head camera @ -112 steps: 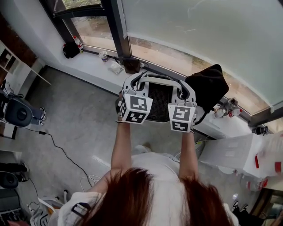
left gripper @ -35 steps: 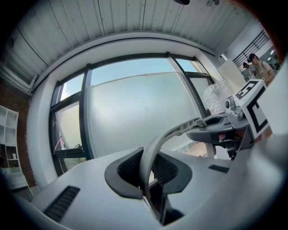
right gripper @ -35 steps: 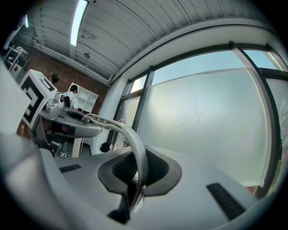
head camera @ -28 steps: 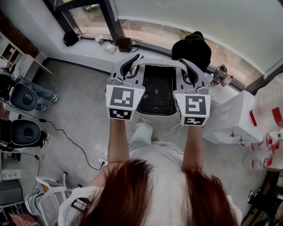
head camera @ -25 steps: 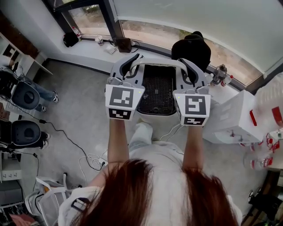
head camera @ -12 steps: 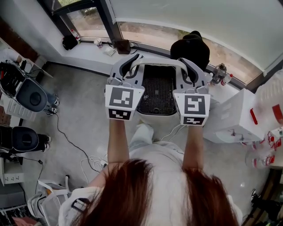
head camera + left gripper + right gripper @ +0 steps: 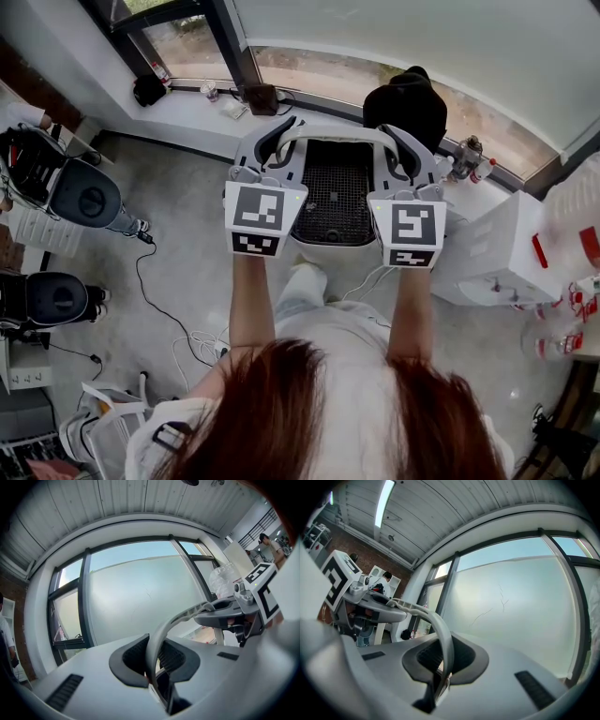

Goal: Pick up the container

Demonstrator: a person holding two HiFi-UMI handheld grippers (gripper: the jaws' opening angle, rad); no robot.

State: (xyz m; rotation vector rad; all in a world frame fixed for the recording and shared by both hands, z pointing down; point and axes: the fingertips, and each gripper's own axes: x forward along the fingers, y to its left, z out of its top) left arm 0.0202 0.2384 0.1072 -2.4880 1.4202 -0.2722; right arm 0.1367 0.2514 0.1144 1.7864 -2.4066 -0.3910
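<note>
The container (image 7: 330,192) is a white basket with a black mesh inside, hanging in the air between my two grippers, above the floor in front of the person. Its white arched handle (image 7: 333,131) spans from one gripper to the other. My left gripper (image 7: 272,142) is shut on the handle's left end, whose bar (image 7: 157,648) runs between the dark pads in the left gripper view. On the handle's right end my right gripper (image 7: 401,150) is shut too. There the bar (image 7: 445,644) passes through the pads in the right gripper view.
A long window sill (image 7: 202,108) with small items runs behind the basket. A black bag (image 7: 405,101) sits on the sill at the right. White boxes (image 7: 487,253) stand at the right. At the left are office chairs (image 7: 80,192), with cables (image 7: 155,300) on the floor.
Both grippers keep their hold on the handle. Compared with 4.5 s ago the basket is farther from the sill. In the last second only a chair at the left has shifted.
</note>
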